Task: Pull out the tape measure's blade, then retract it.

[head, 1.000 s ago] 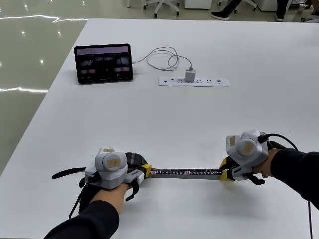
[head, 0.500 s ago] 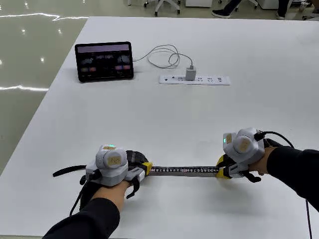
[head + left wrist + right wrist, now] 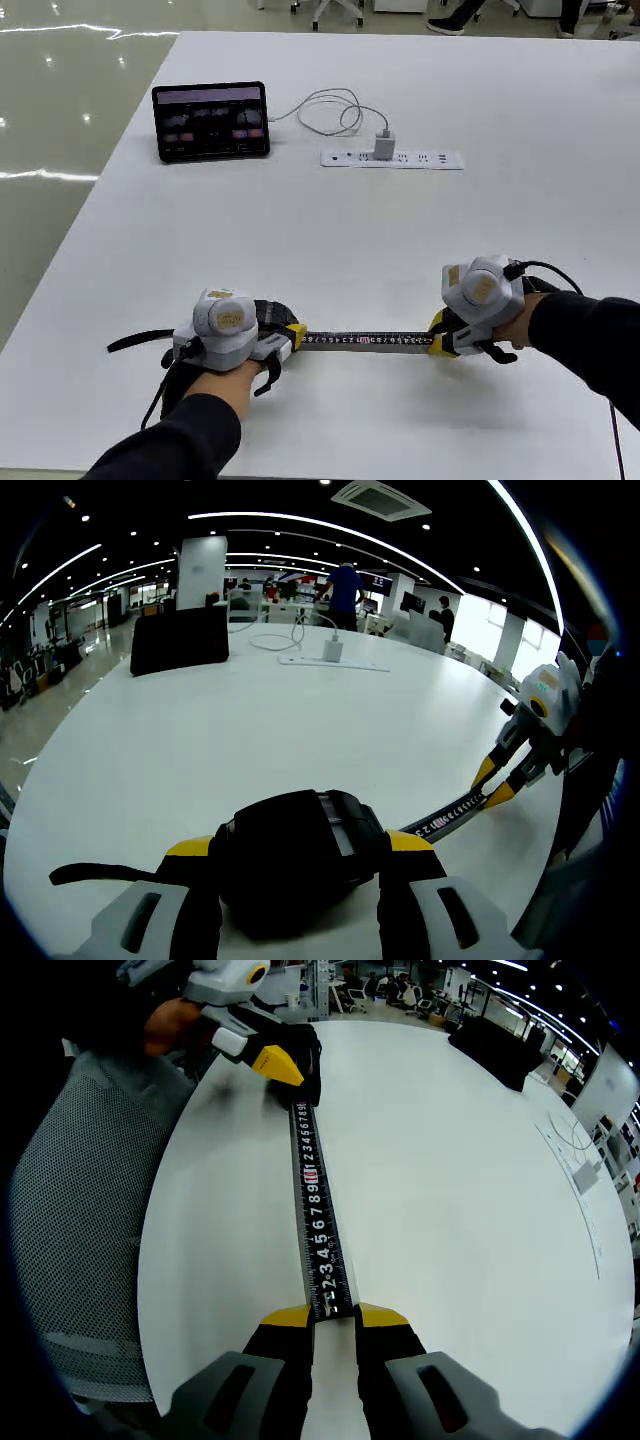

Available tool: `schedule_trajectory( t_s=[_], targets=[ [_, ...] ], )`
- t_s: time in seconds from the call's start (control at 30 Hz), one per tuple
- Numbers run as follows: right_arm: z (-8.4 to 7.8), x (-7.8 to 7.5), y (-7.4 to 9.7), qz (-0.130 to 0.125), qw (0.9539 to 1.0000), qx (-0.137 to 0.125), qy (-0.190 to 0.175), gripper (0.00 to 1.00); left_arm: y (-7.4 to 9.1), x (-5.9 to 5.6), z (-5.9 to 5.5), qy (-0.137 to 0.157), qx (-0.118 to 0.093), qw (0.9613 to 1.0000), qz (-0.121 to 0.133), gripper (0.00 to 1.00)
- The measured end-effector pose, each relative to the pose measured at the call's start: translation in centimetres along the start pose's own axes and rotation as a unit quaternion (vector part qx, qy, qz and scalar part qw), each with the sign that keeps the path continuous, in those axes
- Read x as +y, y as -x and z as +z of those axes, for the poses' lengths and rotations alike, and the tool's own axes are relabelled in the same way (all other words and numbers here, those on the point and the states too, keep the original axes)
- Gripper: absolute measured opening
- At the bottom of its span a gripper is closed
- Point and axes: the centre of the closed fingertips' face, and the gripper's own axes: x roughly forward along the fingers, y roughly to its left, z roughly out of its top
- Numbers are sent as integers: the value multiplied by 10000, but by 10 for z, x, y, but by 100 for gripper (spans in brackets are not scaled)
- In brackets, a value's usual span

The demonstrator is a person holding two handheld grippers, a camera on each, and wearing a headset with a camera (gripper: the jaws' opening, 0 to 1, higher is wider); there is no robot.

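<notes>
White workbench [image 3: 400, 240] carries everything, with glossy pale floor [image 3: 50, 100] to its left. At the near edge, the left gripper [image 3: 288, 338] is clamped around the black tape measure case [image 3: 272, 318]. The blade [image 3: 365, 341] runs flat to the right, where the right gripper [image 3: 437, 338] has its jaws pinched together on the blade's end. Farther off are a tablet [image 3: 210, 121] and a power strip [image 3: 392, 159].

A dark tablet [image 3: 210, 121] is standing propped on the white table [image 3: 400, 250], screen glowing, while a white cable [image 3: 322, 113] is looping to a charger [image 3: 384, 147] sitting in a power strip [image 3: 392, 159]; possibly office chairs [image 3: 335, 10] are showing beyond.
</notes>
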Motion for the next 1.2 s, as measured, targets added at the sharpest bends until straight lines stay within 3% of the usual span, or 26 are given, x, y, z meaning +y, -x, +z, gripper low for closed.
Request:
schedule_trajectory(
  t_s=[1.2],
  targets=[
    [20, 2, -9, -55, 9998, -144, -132, 11, 0, -1, 0, -35, 14, 10000, -55, 59]
  ],
)
